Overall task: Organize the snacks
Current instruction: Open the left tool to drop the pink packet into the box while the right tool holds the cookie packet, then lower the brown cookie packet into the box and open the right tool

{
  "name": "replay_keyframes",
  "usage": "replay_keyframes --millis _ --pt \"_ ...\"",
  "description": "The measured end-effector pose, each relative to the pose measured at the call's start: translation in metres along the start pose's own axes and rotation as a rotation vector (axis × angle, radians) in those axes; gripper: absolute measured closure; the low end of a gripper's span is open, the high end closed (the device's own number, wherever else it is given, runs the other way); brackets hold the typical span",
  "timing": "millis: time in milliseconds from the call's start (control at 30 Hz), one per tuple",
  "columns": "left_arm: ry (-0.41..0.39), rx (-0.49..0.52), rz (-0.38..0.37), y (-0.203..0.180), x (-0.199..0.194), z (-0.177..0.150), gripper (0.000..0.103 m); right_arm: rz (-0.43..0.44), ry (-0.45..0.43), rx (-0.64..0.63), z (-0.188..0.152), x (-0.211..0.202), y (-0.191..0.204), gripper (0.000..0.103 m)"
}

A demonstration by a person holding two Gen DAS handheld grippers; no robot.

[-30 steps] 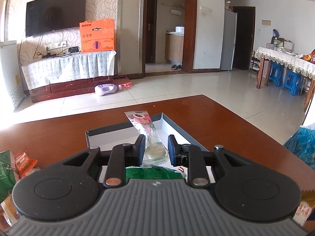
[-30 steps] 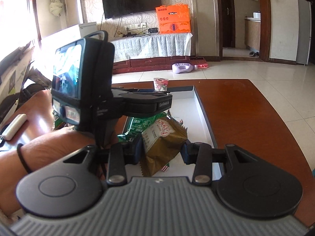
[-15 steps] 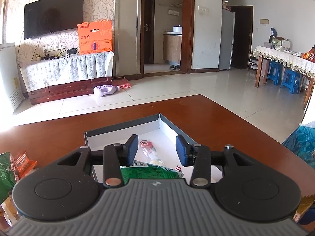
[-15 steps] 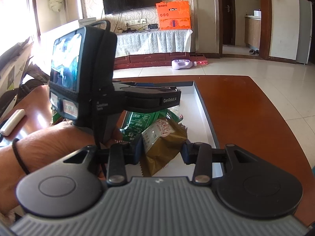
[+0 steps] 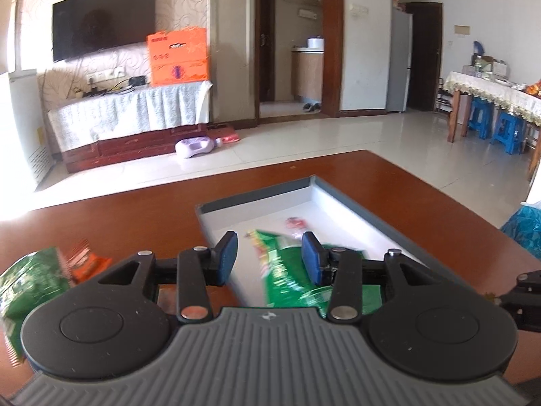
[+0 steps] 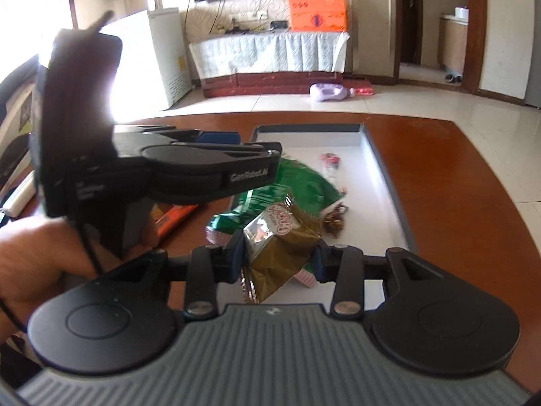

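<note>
Both blue-padded fingers (image 5: 226, 258) of our left gripper (image 5: 268, 257) stand apart with nothing pinched between them; its jaws have just been opening, and the clear pink-printed packet (image 5: 295, 225) lies in the shallow white tray (image 5: 341, 191) beyond them. In the left wrist view the tips hang over the tray's near left wall, at the centre of the frame, above a blurred green snack bag (image 5: 287, 270) that lies inside. To the lower left of that frame another green packet (image 5: 25, 282) and an orange packet (image 5: 86, 264) sit on the brown wooden table (image 5: 118, 216), outside the tray.

Our right gripper (image 6: 279, 260) is clamped on a gold-brown snack pouch (image 6: 280, 247) with a red label, held at the lower centre of the right wrist view over the tray's near end. Just beyond it, a small dark wrapped sweet (image 6: 333, 221) lies on the tray floor. From this view the left gripper's black body crosses the left half of the frame and covers part of the green bag and the tray's left side; the person's hand (image 6: 40, 253) grips it at the lower left. An orange bar-shaped packet (image 6: 175, 215) shows on the table under that gripper.
</note>
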State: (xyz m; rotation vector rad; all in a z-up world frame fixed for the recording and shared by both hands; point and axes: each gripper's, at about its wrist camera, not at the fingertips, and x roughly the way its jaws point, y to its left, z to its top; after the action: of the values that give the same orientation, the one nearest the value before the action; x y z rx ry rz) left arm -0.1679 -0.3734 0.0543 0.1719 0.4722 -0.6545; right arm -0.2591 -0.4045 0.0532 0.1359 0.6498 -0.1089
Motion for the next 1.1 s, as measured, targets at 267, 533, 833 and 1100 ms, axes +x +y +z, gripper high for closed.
replay_keyframes --millis 267,533,833,1100 --pt "0.005 -0.035 0.019 0.032 -0.007 -0.006 0.055 -0.098 0.046 -0.039 0.027 0.055 0.000 0.061" --pt "0.008 -0.050 0.022 0.043 -0.001 -0.003 0.054 -0.146 0.053 -0.063 0.037 0.084 -0.010 0.063" --pt "0.014 -0.021 0.003 0.022 0.003 -0.004 0.048 -0.140 0.073 -0.105 0.021 0.060 -0.012 0.063" --pt "0.018 0.021 -0.025 0.003 0.003 -0.010 0.045 -0.160 0.079 -0.113 0.009 0.049 -0.014 0.063"
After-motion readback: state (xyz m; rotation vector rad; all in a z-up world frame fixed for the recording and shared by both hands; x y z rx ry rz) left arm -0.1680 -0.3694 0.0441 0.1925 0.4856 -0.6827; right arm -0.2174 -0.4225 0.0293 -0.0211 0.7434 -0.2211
